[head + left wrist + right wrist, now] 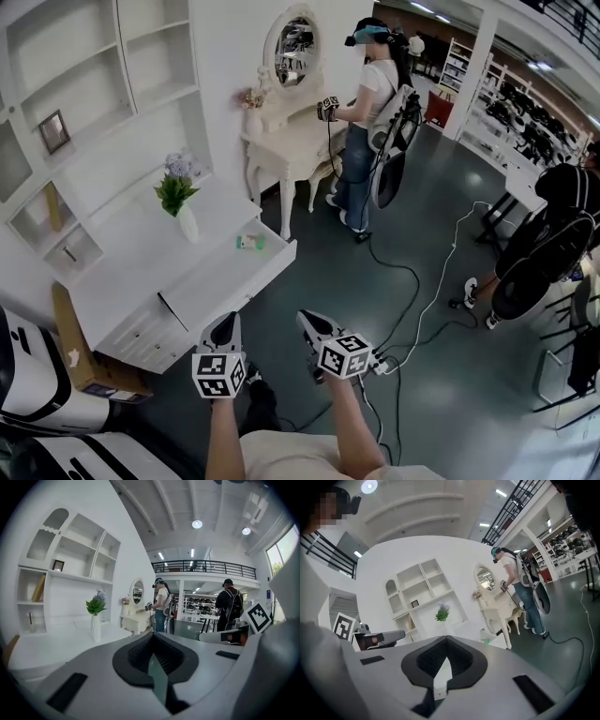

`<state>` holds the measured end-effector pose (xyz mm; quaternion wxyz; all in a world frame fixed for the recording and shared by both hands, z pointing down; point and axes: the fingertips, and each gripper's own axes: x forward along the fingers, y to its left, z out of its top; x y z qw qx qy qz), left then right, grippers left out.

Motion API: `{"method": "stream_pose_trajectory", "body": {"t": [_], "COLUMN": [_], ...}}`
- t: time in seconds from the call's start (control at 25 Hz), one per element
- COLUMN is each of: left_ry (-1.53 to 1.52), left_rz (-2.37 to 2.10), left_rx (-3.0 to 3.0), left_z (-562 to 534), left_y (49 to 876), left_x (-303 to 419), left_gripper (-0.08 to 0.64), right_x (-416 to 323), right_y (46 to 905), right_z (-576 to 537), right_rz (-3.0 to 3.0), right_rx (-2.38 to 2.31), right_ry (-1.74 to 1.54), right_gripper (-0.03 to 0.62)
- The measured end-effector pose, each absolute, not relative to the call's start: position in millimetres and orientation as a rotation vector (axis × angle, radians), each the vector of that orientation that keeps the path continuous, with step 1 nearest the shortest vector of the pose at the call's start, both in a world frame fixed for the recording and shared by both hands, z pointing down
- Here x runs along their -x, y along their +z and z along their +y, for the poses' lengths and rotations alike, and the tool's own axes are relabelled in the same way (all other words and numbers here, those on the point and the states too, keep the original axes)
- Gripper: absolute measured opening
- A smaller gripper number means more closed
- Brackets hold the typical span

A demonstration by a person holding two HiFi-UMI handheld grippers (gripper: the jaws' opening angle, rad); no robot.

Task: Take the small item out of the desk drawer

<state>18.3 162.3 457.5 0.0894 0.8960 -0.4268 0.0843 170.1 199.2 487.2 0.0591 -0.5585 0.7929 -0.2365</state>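
one left gripper (224, 326) and one right gripper (313, 325) hang above the floor beside a white desk, both sets of fingers closed and empty. one small green-and-white item (248, 242) lies in what looks like the open drawer (225, 270), near one vase (187, 223) on the tabletop (131, 258).
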Motion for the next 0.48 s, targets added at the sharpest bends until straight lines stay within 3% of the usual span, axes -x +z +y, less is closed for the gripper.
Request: {"method": "stream_pose_trajectory", "body": {"t": [0.48], "left_ry": [0.268], "left_rz": [-1.204], "left_rx": [-2.613], "left_z": [-39.2], "left_y": [465.1], "left_x": [-5.1], "left_gripper": [0.017], "right_x": [-162.1], "right_y": [490.1], "right_z": [-5.5], "right_rz": [2.379], "right_rx": [1.73], "right_ry": [-0.804], "right_gripper": [0.025]}}
